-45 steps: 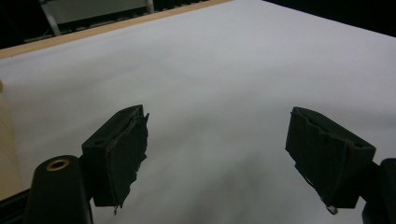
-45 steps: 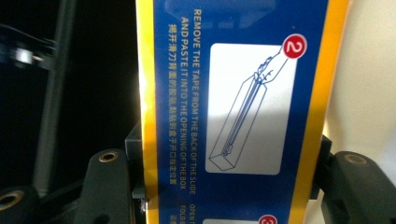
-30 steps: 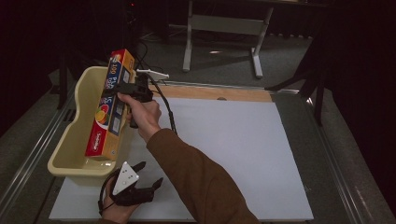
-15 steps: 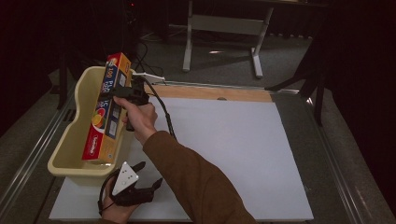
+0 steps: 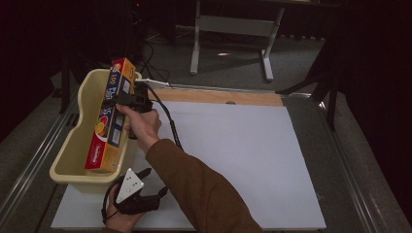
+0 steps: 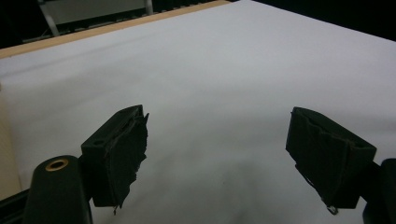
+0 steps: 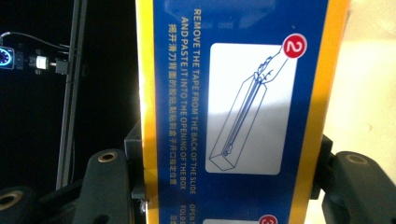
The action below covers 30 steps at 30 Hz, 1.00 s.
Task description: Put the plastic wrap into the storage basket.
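High view: right gripper (image 5: 125,99) clamps a long box (image 5: 111,116), orange and blue, about midway along its length. The box is tilted, its lower end down inside the cream tub (image 5: 73,145) at the near wall, its upper end sticking out above the far rim. The tub sits at the left edge of the white sheet (image 5: 233,160), partly on it. Right hand (image 5: 141,124) wraps the gripper body, brown sleeve (image 5: 204,194) crossing the sheet from the bottom; a black cable loops off the gripper toward the sleeve. Left gripper (image 5: 145,187) lies low on the sheet just in front of the tub's near wall, grey three-cornered plate on top, jaws pointing right.

Left gripper view: jaws spread wide, nothing between them, bare sheet (image 6: 210,93) beneath. A wooden strip (image 6: 107,28) runs along the sheet's far edge. Pad on one jaw looks frayed at the edge.

Right gripper view: the box (image 7: 243,107) stands between the two jaws, both pressed against its sides, so it is pinched across its narrow width. The facing panel is blue with an orange border, printed with tape-removal instructions and a numbered diagram. Cream tub wall (image 7: 369,93) behind on one side, dark room on the other.
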Each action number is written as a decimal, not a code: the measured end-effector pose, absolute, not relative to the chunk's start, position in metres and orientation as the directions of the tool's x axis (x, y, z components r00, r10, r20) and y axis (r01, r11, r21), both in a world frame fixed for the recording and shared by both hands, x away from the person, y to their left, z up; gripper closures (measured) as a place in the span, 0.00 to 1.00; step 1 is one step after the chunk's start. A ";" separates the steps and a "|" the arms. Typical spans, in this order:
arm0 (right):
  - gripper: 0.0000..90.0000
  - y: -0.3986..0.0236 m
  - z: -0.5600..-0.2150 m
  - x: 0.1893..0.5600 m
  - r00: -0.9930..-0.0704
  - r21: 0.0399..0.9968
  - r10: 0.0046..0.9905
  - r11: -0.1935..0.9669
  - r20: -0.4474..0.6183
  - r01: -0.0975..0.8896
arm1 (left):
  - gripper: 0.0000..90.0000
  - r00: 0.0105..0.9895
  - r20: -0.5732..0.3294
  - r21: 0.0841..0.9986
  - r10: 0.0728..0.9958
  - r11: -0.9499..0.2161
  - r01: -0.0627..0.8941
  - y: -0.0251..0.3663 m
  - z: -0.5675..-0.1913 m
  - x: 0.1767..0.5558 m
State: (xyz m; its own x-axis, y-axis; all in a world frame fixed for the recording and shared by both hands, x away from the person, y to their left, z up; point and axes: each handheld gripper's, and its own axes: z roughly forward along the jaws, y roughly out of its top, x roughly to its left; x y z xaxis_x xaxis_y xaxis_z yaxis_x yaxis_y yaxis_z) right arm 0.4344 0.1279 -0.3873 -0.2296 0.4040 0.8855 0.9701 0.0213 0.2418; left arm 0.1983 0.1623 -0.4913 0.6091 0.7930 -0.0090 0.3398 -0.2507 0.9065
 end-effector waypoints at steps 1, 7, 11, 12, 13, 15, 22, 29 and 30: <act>0.44 0.129 -0.388 0.434 -0.230 0.242 0.404 0.022 0.885 0.970 | 0.23 0.610 -0.009 0.907 0.792 -0.251 0.340 0.162 -0.491 0.198; 0.44 0.131 -0.389 0.433 -0.224 0.242 0.413 0.011 0.883 0.970 | 0.23 0.610 -0.013 0.907 0.792 -0.248 0.340 0.162 -0.491 0.198; 0.44 0.130 -0.392 0.436 -0.220 0.244 0.428 -0.001 0.877 0.970 | 0.23 0.610 -0.016 0.907 0.792 -0.245 0.342 0.163 -0.491 0.198; 0.44 0.130 -0.393 0.436 -0.224 0.246 0.429 0.003 0.875 0.969 | 0.23 0.610 -0.016 0.907 0.793 -0.245 0.343 0.162 -0.492 0.198; 0.44 0.131 -0.394 0.436 -0.225 0.245 0.434 0.011 0.872 0.969 | 0.23 0.610 -0.016 0.906 0.792 -0.246 0.344 0.162 -0.492 0.198; 0.44 0.131 -0.395 0.435 -0.220 0.237 0.436 0.015 0.873 0.971 | 0.23 0.610 -0.017 0.907 0.792 -0.245 0.344 0.162 -0.492 0.198; 0.44 0.137 -0.404 0.433 -0.177 0.191 0.465 0.019 0.867 0.981 | 0.23 0.608 -0.018 0.907 0.793 -0.243 0.343 0.162 -0.491 0.198; 0.41 0.137 -0.405 0.435 -0.154 0.166 0.498 0.019 0.854 0.986 | 0.23 0.611 -0.020 0.909 0.791 -0.241 0.341 0.162 -0.491 0.198; 0.41 0.138 -0.405 0.435 -0.154 0.165 0.502 0.024 0.851 0.986 | 0.23 0.611 -0.020 0.908 0.791 -0.241 0.342 0.162 -0.491 0.198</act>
State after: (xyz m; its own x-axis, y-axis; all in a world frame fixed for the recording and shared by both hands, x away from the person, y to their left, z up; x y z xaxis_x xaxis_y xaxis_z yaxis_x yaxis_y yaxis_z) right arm 0.4347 0.1378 -0.4047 -0.1545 0.5019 0.8510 0.9860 0.0237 0.1650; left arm 0.1978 0.1623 -0.4911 0.6111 0.7913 -0.0200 0.3416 -0.2408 0.9085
